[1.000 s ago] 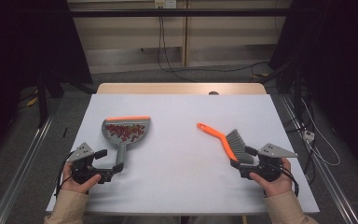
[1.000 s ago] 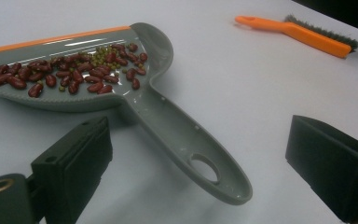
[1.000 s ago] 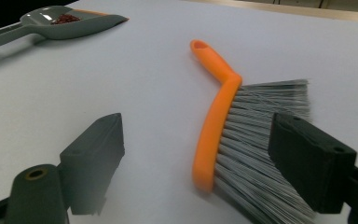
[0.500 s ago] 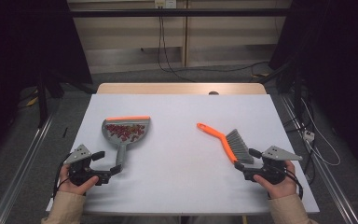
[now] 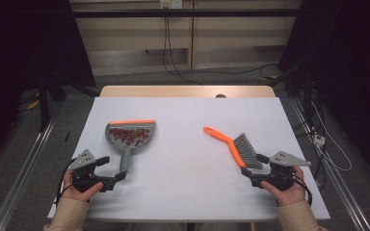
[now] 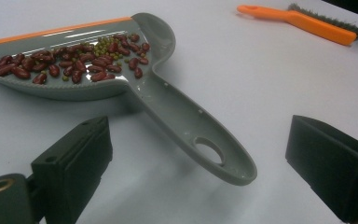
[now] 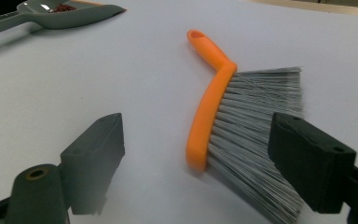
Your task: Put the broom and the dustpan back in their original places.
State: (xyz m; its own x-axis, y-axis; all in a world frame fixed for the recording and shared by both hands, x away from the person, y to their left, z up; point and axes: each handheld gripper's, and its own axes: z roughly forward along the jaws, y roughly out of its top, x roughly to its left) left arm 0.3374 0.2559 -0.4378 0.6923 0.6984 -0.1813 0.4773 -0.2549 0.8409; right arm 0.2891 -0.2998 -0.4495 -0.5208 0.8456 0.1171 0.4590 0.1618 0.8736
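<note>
A grey dustpan (image 5: 129,138) with an orange lip lies on the white table (image 5: 183,125), left of centre. It holds several red beans and small green ones (image 6: 81,63). Its handle (image 6: 200,140) points toward my left gripper (image 5: 111,171), which stands open just behind the handle end, holding nothing. An orange hand brush (image 5: 231,147) with grey bristles (image 7: 256,126) lies right of centre. My right gripper (image 5: 256,168) is open at the brush's near end, jaws apart on either side of it, not touching.
A wooden strip (image 5: 188,91) runs along the table's far edge. Cables (image 5: 173,53) hang behind it. Metal rails (image 5: 24,168) run along the floor on both sides. Bare white surface lies between dustpan and brush.
Both hands have drawn back toward the table's near edge, away from the dustpan handle and the brush. The dustpan and brush stay where they were.
</note>
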